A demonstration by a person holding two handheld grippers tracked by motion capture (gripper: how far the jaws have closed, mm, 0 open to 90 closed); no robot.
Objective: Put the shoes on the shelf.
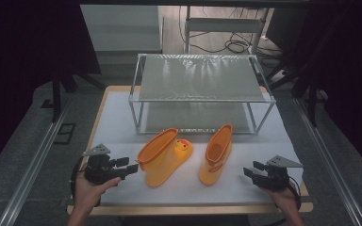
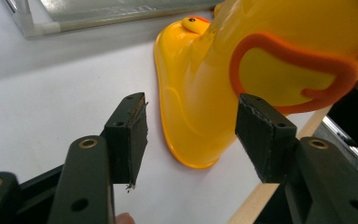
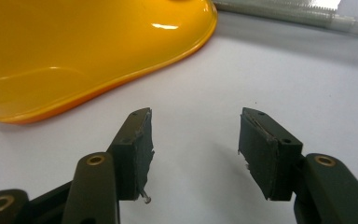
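**Two yellow rain boots on the white table**

The left boot [image 1: 162, 157] lies tipped on its side, orange-rimmed opening toward the front left, its duck-face toe (small orange beak) pointing back right. The right boot [image 1: 216, 155] lies near it, apart, opening facing up and back.

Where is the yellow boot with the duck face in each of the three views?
High view: duck-face boot left of centre, near the left gripper.
Left gripper view: upper right, beyond the jaws.
Right gripper view: I cannot tell which boot this is.
Shared landmark: metal rack.
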